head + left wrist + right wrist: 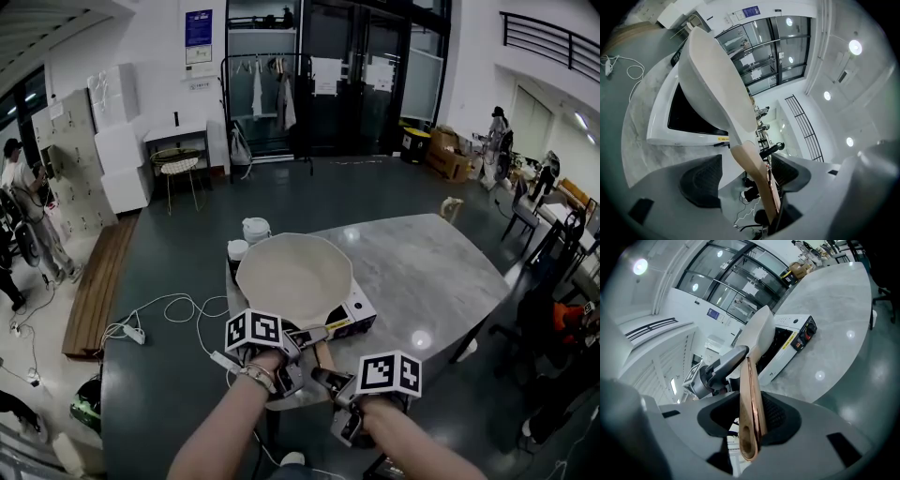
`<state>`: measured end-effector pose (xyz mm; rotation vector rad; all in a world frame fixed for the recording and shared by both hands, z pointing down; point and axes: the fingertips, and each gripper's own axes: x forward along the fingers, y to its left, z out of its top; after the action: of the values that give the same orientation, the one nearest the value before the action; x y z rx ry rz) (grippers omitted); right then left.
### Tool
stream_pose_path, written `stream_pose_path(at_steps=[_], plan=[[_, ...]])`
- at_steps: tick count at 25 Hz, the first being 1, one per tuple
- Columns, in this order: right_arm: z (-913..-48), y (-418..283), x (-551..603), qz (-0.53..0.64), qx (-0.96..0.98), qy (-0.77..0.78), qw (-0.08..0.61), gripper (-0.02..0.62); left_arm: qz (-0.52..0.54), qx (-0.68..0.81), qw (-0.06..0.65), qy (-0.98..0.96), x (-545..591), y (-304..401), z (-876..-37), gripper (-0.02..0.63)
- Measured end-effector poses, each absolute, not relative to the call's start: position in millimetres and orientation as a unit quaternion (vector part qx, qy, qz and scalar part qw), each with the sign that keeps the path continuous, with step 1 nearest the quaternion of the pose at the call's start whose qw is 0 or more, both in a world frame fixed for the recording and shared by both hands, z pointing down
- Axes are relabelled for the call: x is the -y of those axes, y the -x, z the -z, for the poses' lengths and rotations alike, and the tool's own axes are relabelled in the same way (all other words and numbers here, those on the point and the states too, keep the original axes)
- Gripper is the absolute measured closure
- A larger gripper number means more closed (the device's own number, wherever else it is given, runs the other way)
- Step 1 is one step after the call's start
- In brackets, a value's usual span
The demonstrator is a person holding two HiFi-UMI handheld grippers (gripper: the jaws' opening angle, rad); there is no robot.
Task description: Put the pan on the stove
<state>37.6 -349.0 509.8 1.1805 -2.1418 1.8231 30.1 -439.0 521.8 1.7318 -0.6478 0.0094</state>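
- pan (293, 277) lies straight ahead of both grippers, over the stove (361, 319) near the worktop (441, 281) edge; its bowl covers most of the black glass; I cannot tell whether the base touches the glass
- long axis: the wooden handle (751, 394) runs from the bowl back toward me, slightly rightward
- right hand-held gripper (750, 416) is at the tail of the handle, jaws narrow and clamped on its thin edge; this one carries the weight
- left hand-held gripper (743, 176) is further up the handle, nearer the bowl; its jaws stand apart, the handle lying against one pad and clear of the other
- judgement: the pan is already centred; the move left is mostly downward, levelling the bowl; risk is the bowl tipping away from me
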Motion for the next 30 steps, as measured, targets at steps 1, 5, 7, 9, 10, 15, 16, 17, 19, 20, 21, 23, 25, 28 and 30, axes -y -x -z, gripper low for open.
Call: stream_pose_path(at_steps=[1, 5, 7, 9, 10, 15, 16, 17, 19, 20, 21, 23, 25, 28, 30], plan=[[-510.4, -38.2, 348.7, -0.596, 0.702, -0.387, 0.045, 0.448, -0.006, 0.28, 0.602, -0.748, 438.1, -30.8, -522.4, 0.281], [-510.3, -41.2, 347.8, -0.592, 0.703, -0.391, 0.045, 0.448, -0.005, 0.28, 0.601, -0.749, 436.0, -30.7, -521.6, 0.281], [-509.8, -42.9, 347.7, -0.587, 0.707, -0.393, 0.047, 0.448, -0.004, 0.281, 0.6, -0.749, 435.5, -30.1, -521.7, 0.281], [-510.2, -43.1, 347.7, -0.58, 0.713, -0.392, 0.051, 0.448, -0.002, 0.281, 0.602, -0.747, 435.2, -29.8, -522.6, 0.281], [-510.3, -43.2, 347.8, -0.578, 0.715, -0.39, 0.052, 0.448, -0.001, 0.282, 0.602, -0.747, 435.2, -30.0, -523.1, 0.281], [-508.8, -42.3, 350.3, -0.57, 0.725, -0.383, 0.049, 0.382, 0.0, 0.28, 0.604, -0.746, 434.3, -31.9, -522.8, 0.281], [-509.3, -41.9, 350.5, -0.57, 0.725, -0.383, 0.049, 0.337, 0.002, 0.28, 0.604, -0.746, 434.3, -31.6, -522.3, 0.281], [-510.2, -42.0, 350.9, -0.57, 0.725, -0.384, 0.049, 0.322, 0.005, 0.28, 0.604, -0.746, 434.4, -31.3, -521.5, 0.281], [-511.1, -43.2, 353.2, -0.569, 0.724, -0.388, 0.047, 0.305, 0.007, 0.277, 0.603, -0.748, 435.2, -30.6, -519.4, 0.281], [-510.5, -43.8, 355.3, -0.568, 0.724, -0.389, 0.044, 0.302, 0.007, 0.276, 0.602, -0.749, 435.9, -29.6, -517.9, 0.281], [-508.9, -44.6, 358.0, -0.566, 0.725, -0.389, 0.041, 0.301, 0.007, 0.276, 0.6, -0.751, 436.9, -28.3, -515.7, 0.281], [-503.5, -47.1, 363.8, -0.561, 0.73, -0.389, 0.034, 0.298, 0.011, 0.274, 0.594, -0.756, 439.9, -25.0, -509.2, 0.281], [-497.0, -50.5, 370.5, -0.555, 0.734, -0.39, 0.033, 0.296, 0.018, 0.271, 0.588, -0.762, 443.7, -20.4, -500.6, 0.281], [-488.0, -58.3, 384.7, -0.548, 0.734, -0.4, 0.028, 0.295, 0.023, 0.266, 0.582, -0.768, 447.5, -12.4, -491.5, 0.281], [-481.4, -64.1, 396.4, -0.543, 0.732, -0.411, 0.018, 0.295, 0.021, 0.263, 0.582, -0.769, 447.6, -7.4, -488.6, 0.281]])
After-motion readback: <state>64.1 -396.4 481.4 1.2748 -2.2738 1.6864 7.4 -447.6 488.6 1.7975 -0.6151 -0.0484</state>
